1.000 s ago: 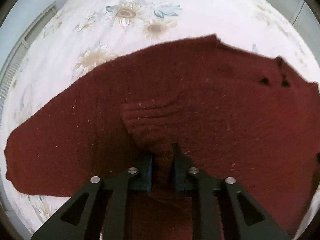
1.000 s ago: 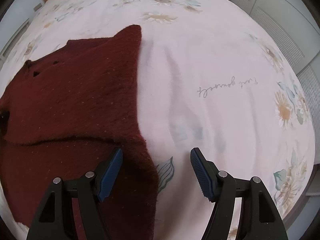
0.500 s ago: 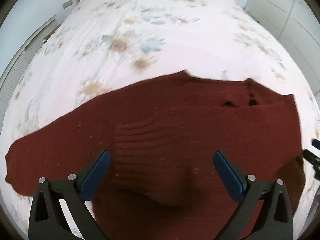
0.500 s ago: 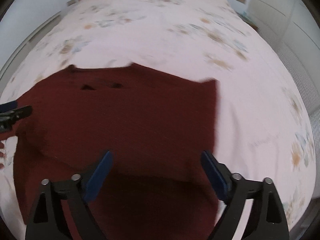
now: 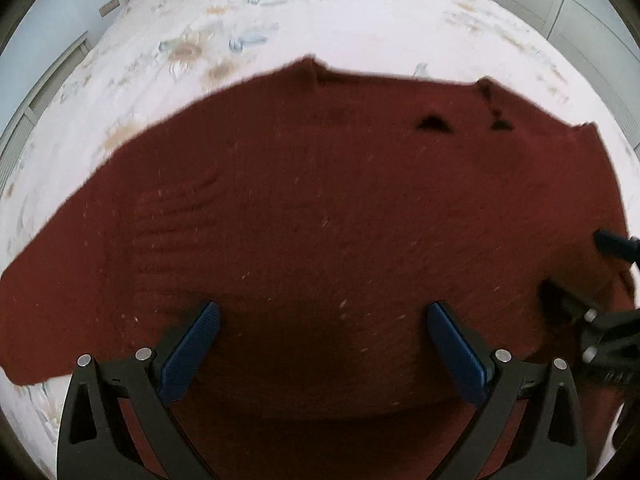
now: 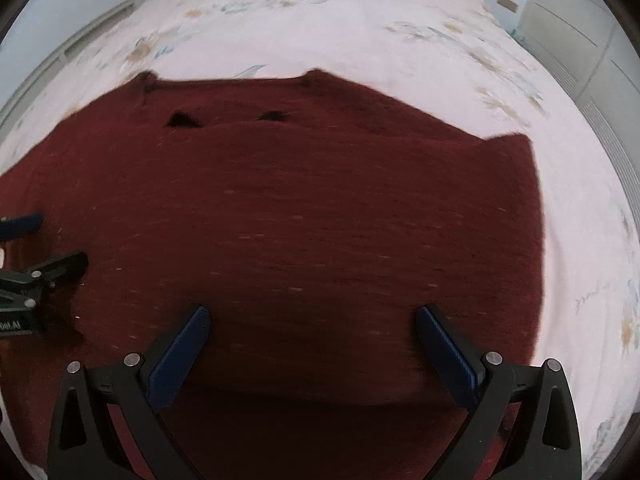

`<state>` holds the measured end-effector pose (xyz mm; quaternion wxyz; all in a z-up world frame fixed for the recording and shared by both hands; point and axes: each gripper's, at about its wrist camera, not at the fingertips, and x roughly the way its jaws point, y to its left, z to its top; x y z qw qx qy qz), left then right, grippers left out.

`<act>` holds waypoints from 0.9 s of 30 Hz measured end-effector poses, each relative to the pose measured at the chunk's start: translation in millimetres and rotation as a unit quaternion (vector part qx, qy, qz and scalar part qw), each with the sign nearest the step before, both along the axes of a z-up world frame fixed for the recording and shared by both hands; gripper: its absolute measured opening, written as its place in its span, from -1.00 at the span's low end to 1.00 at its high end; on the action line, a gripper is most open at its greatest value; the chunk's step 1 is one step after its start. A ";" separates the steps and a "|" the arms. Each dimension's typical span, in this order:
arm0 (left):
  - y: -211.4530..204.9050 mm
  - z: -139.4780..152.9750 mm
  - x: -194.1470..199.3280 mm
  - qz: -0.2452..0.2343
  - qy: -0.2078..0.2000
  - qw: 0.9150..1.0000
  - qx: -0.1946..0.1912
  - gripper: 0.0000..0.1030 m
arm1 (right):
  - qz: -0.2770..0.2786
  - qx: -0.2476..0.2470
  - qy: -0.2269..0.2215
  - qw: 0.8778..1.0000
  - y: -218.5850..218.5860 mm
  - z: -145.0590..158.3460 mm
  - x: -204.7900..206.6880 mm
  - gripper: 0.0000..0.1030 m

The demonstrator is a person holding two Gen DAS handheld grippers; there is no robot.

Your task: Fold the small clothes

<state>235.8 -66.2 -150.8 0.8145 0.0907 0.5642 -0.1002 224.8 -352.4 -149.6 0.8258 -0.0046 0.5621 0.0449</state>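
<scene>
Dark red knitted sweater [image 5: 340, 208] spread flat, floral bedsheet [image 5: 360, 20] beneath

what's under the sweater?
The sweater lies on a floral bedsheet, which shows all around it. Near the grippers a folded layer overlaps its lower part; whatever is beneath the fabric is covered.

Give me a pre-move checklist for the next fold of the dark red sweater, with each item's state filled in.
1. Left hand-held gripper empty, jaws wide: ok.
2. Right hand-held gripper empty, jaws wide: ok.
3. Dark red sweater lying on the floral bedspread, not dangling: ok.
4. Folded-in sleeve cuff resting on the body: ok.
5. Sweater's near hem visible for a grasp: cannot tell, it is hidden behind the fingers.
6. The two grippers clear of each other: ok, apart.
</scene>
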 end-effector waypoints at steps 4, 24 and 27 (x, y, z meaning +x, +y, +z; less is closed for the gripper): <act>12.5 -0.7 -0.1 0.003 -0.007 1.000 0.001 0.99 | -0.032 0.000 0.005 0.999 -34.2 -5.1 -1.2 0.99; 20.3 -11.7 6.7 0.017 -0.003 1.000 0.003 0.99 | -0.023 -0.011 -0.025 0.999 -14.9 -10.2 -24.2 0.99; 21.0 -12.0 10.8 0.018 0.003 1.000 0.000 0.99 | -0.022 -0.015 -0.031 0.999 -11.1 1.8 -34.3 0.99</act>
